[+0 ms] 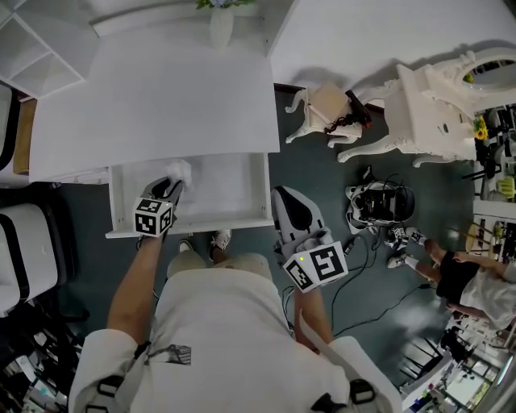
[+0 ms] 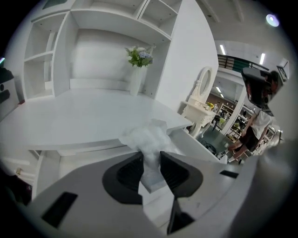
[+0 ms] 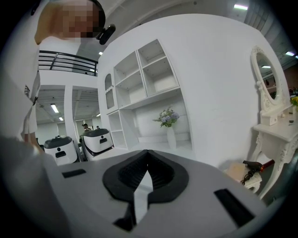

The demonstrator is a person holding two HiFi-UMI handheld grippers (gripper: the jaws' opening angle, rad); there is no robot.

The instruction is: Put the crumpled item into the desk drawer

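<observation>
A crumpled white paper wad (image 2: 148, 139) sticks out from between the dark pads of my left gripper (image 2: 151, 160), which is shut on it. In the head view that left gripper (image 1: 173, 185) hangs over the left part of the open white desk drawer (image 1: 234, 189), with the crumpled wad (image 1: 179, 171) at its tip. My right gripper (image 1: 289, 211) floats to the right of the drawer's front corner, over the dark floor. Its jaws meet at the tips in the right gripper view, with nothing between them (image 3: 147, 158).
The white desk top (image 1: 161, 89) carries a white vase with flowers (image 1: 222, 20) at its back edge. A shelf unit (image 1: 36, 44) stands left, a white stool (image 1: 322, 109) and an ornate dressing table (image 1: 435, 105) right. Cables and a headset (image 1: 379, 202) lie on the floor; a person (image 1: 468, 278) sits far right.
</observation>
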